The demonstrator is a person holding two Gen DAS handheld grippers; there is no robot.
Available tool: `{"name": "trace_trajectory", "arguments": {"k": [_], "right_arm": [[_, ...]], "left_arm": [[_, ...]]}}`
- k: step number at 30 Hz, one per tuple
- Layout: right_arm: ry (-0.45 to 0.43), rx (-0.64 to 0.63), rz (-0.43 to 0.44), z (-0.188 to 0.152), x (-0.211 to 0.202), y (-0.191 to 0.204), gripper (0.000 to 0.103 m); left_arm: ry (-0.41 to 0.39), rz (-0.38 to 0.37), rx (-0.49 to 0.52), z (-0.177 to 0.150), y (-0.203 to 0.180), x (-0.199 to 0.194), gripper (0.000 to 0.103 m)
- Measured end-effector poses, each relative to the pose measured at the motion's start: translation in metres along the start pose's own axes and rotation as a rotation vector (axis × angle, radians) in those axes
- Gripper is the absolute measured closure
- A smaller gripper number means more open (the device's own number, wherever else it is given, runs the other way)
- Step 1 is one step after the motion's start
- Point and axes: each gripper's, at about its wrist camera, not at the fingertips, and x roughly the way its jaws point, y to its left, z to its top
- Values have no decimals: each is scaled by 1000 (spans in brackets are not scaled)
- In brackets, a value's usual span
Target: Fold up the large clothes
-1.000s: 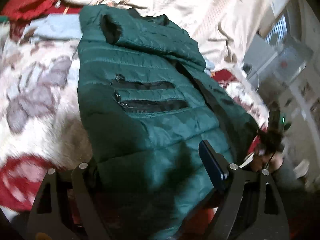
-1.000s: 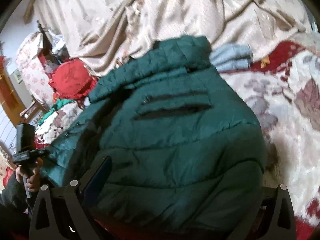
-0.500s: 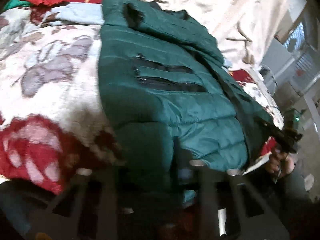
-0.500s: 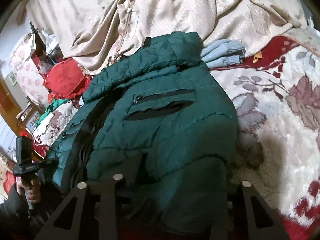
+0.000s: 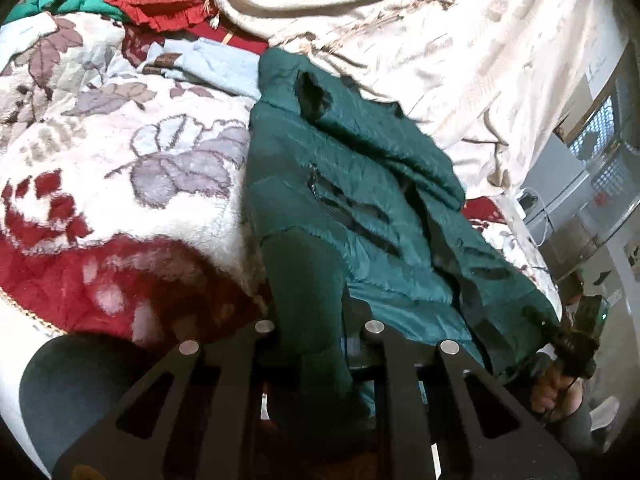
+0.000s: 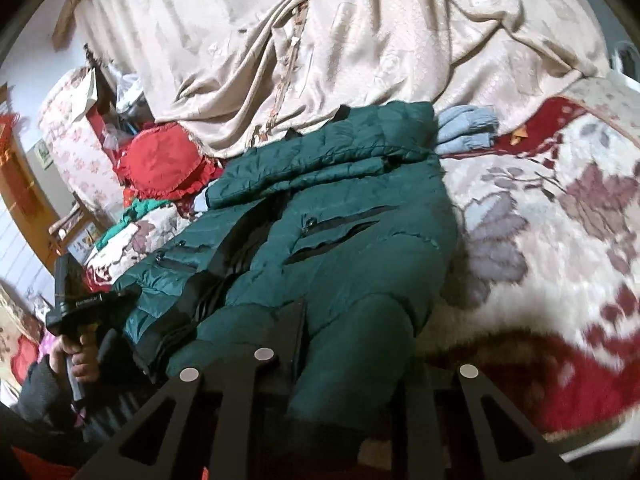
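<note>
Left claw (image 5: pixel 310 320) clamped on near hem of green jacket (image 5: pixel 360 184); right claw (image 6: pixel 340 344) pinching hem further along. You hold both lower corners, likely so bottom half can swing up as one straight edge toward collar. Jacket lies front-up, pocket zips showing, on floral blanket (image 5: pixel 120 168), collar toward beige sheet (image 6: pixel 360 40). Blue garment (image 6: pixel 464 128) sits just beside collar; keep fold clear of it.
</note>
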Motion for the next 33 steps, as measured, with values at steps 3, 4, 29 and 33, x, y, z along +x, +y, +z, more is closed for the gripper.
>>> {"name": "trace_trajectory", "arguments": {"k": [3,4,29,33], "right_arm": [[-29,-19,-9,-1,-20,8,87],[-40,-31,-14,-1,-26,12,88],[-265,-116,-118,74,-90,50,89],[-235,-126,-136,81,-66,46,89]], "left_arm": [[-24,-19,18,0,-9,-17,92],[-30,-23,25,-1,-11,-22,92],[-333,-22,147,52,-88,-101,91],[-317,4,123,61,-81,-80,91]]}}
